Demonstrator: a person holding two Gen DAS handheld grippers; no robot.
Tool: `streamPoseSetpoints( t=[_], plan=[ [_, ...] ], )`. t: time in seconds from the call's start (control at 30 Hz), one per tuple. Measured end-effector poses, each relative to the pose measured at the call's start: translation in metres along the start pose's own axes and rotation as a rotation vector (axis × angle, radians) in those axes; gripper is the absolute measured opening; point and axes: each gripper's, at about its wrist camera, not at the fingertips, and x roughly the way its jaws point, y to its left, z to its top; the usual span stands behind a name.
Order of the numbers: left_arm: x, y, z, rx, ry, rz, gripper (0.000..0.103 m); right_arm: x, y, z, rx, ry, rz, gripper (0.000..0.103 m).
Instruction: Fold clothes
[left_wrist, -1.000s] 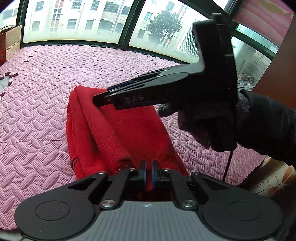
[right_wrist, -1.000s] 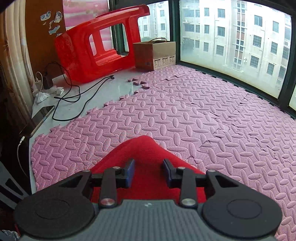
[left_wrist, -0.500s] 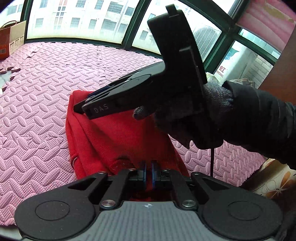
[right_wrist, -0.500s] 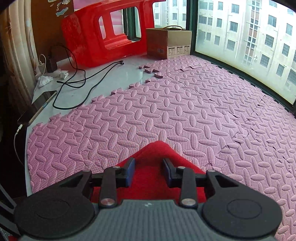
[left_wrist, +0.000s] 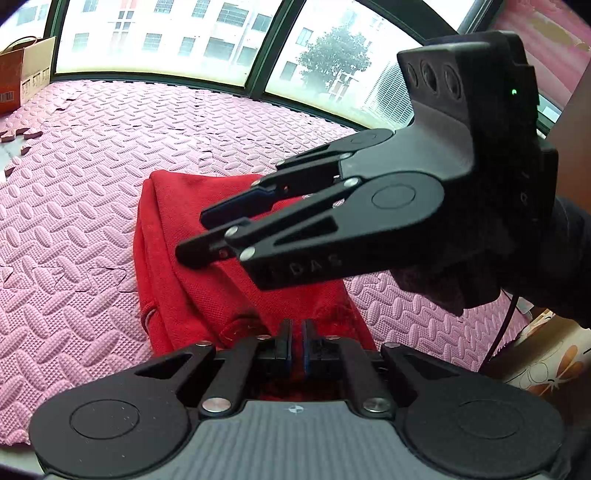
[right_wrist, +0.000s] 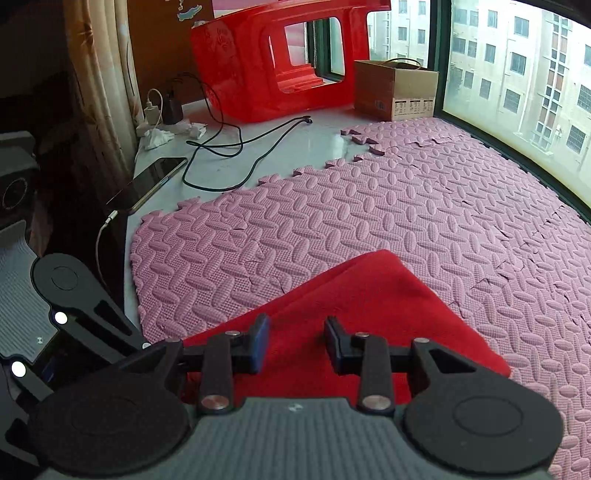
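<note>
the pink foam mat (right_wrist: 424, 206) lies bare and open toward the windows (right_wrist: 517, 74), while a red plastic stool (right_wrist: 273, 59), cardboard box (right_wrist: 395, 88), cables (right_wrist: 236, 144) and phone (right_wrist: 147, 182) crowd the far bare edge.

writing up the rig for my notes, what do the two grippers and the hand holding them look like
Both grippers are matte black with linkage arms, silver pivot pins, round side discs and blue pads. The left gripper has a ribbed grey body. The right gripper bears faint lettering, a green light and a thin black cable. Its hand wears a dark knit glove and a black sleeve.
</note>
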Motion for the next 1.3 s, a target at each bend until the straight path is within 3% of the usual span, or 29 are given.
streamPoseSetpoints(
  t=[0.17,0.33,0.57,0.73,0.97,1.2,1.3],
  plan=[
    [0.0,0.001,-0.001,-0.003,-0.003,0.006,0.006,0.01,-0.001,-0.002,0.039,0.0,0.038,0.034],
    [0.0,0.001,-0.003,-0.003,-0.005,0.003,0.006,-0.018,-0.006,-0.009,0.075,-0.05,0.018,0.034],
    [-0.001,0.001,-0.005,-0.005,-0.006,-0.002,0.006,-0.055,-0.023,-0.052,0.197,-0.08,-0.037,0.034],
    [0.0,-0.001,-0.005,0.0,-0.002,-0.001,0.006,-0.066,-0.018,-0.08,0.208,-0.109,-0.062,0.034],
    [0.0,-0.004,-0.003,0.013,0.001,0.008,0.006,-0.064,-0.02,-0.091,0.25,-0.106,-0.081,0.034],
    [-0.001,-0.006,-0.003,0.027,0.002,0.019,0.006,-0.076,-0.033,-0.07,0.263,-0.194,-0.108,0.034],
    [0.0,-0.008,-0.003,0.03,0.002,0.026,0.006,-0.058,-0.044,-0.066,0.258,-0.171,-0.129,0.034]
  ],
)
